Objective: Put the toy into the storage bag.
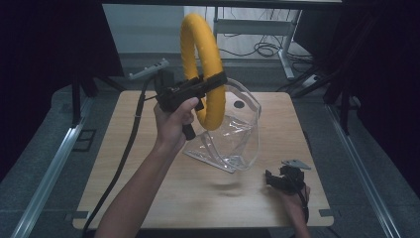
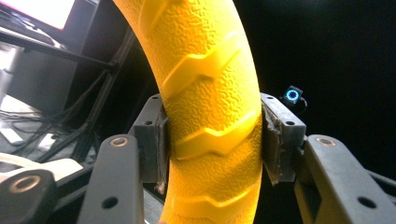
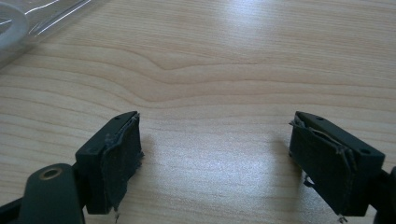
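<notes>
A thick yellow ring [image 1: 200, 64] with a ribbed, pebbled surface is held upright in the air above the back of the wooden table [image 1: 148, 163]. My left gripper [image 1: 210, 82] is shut on the ring's lower part; in the left gripper view both pads press its sides [image 2: 212, 135]. Beneath the ring a clear plastic bag [image 1: 230, 139] lies open on the table. My right gripper [image 1: 277, 181] rests low over the table near the front right edge, open, with bare wood between its fingers [image 3: 215, 154].
A black cable [image 1: 126, 148] trails from the left gripper across the table's left side. Metal rails [image 1: 47, 178] run along both sides of the table. Desk legs and floor cables [image 1: 267, 47] lie beyond the far edge. A corner of the bag [image 3: 28, 18] shows ahead of the right gripper.
</notes>
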Motion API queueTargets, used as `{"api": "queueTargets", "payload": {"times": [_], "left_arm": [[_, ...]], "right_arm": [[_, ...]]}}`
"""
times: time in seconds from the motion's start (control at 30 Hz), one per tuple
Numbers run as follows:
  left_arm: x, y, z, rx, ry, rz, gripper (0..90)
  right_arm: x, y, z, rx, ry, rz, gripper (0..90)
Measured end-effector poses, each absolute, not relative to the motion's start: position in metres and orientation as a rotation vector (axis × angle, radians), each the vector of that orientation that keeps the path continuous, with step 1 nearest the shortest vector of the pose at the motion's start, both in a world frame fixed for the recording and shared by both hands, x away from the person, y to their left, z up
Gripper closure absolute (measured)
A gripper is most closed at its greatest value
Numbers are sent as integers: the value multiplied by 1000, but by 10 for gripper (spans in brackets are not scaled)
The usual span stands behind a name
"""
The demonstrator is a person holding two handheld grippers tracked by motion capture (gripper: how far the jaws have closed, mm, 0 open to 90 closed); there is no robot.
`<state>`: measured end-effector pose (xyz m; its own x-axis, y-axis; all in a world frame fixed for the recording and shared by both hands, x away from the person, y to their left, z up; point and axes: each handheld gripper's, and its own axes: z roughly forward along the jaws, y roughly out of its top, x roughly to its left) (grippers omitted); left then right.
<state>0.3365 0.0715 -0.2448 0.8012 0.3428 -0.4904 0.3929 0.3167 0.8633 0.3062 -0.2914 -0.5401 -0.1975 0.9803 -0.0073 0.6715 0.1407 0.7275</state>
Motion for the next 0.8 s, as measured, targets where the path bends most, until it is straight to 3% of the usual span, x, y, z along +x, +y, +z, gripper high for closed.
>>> {"api": "queueTargets", "payload": {"times": [0.4,0.8], "left_arm": [[342,33,-244,1309,650,-81,502],[351,9,-267,1345,656,-119,502]], "right_arm": [[306,-291,-540,1581,1931,829,165],[306,-291,-540,1577,1932,826,165]]}}
